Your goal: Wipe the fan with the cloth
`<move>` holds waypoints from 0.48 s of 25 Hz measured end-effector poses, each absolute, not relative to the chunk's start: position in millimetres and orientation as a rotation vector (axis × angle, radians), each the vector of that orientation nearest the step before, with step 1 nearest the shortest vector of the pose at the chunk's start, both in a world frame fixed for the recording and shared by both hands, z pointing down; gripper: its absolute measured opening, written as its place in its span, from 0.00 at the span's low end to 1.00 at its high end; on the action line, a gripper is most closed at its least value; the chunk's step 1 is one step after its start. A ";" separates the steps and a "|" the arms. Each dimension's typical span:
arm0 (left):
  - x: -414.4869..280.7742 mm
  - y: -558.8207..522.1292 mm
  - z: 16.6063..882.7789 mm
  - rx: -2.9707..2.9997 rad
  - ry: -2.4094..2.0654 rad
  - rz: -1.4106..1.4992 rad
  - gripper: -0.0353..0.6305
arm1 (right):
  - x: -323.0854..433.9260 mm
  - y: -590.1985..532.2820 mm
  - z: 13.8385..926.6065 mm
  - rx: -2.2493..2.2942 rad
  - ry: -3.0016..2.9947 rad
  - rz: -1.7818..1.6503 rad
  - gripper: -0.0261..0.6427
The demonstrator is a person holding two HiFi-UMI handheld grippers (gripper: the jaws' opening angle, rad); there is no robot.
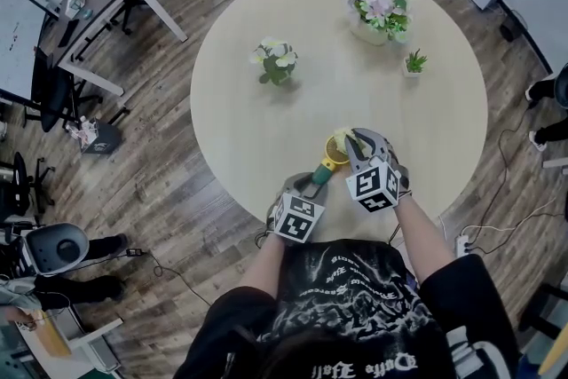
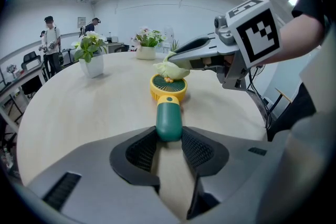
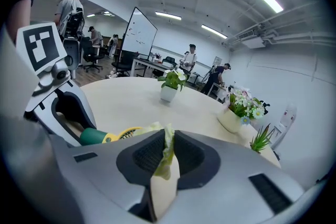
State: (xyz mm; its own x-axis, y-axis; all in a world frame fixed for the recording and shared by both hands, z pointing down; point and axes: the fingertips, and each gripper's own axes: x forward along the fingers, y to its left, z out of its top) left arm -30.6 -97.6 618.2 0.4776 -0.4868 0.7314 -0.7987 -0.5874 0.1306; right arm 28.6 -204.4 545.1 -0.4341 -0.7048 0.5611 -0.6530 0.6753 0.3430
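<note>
**Fan clamped by the handle, cloth on its head**

The left gripper [image 2: 169, 140] is clenched on the green handle of the handheld fan [image 2: 168, 93], which lies on the round table [image 1: 266, 138]. The fan's yellow head sits just ahead of those jaws. From the left gripper's right side, the right gripper [image 3: 167, 147] reaches in. Its jaws pinch a pale yellow-green cloth [image 3: 153, 127], and the bunched cloth rests on the far rim of the fan's head.

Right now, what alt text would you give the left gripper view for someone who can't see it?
The left gripper clamps the green handle of a small yellow-headed fan resting on a round table. The right gripper holds a pale cloth against the fan's head; potted plants stand beyond.
</note>
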 end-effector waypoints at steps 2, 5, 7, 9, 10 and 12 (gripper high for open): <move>-31.8 -97.1 618.0 2.267 -1.066 0.914 0.31 | 30.4 -199.3 545.4 1.038 -2.190 -0.097 0.13; -31.6 -98.2 618.1 2.264 -1.057 0.906 0.31 | 33.0 -193.3 546.1 1.046 -2.192 -0.088 0.13; -30.9 -100.0 618.2 2.266 -1.057 0.899 0.31 | 34.7 -190.9 547.0 1.065 -2.194 -0.065 0.13; -30.8 -100.0 618.3 2.265 -1.058 0.897 0.31 | 35.8 -187.7 547.7 1.085 -2.199 -0.029 0.12; -31.2 -99.7 618.0 2.264 -1.057 0.896 0.31 | 35.4 -185.4 547.8 1.089 -2.203 -0.012 0.12; -32.4 -98.7 617.1 2.261 -1.056 0.898 0.31 | 33.6 -180.2 548.0 1.088 -2.214 0.012 0.12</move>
State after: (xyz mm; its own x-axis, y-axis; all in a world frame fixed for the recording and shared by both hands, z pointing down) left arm -32.4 -98.7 617.1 0.4858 -0.4798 0.7306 -0.7983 -0.5840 0.1473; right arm 33.6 -180.2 548.0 -0.4343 -0.7019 0.5645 -0.7079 0.6535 0.2680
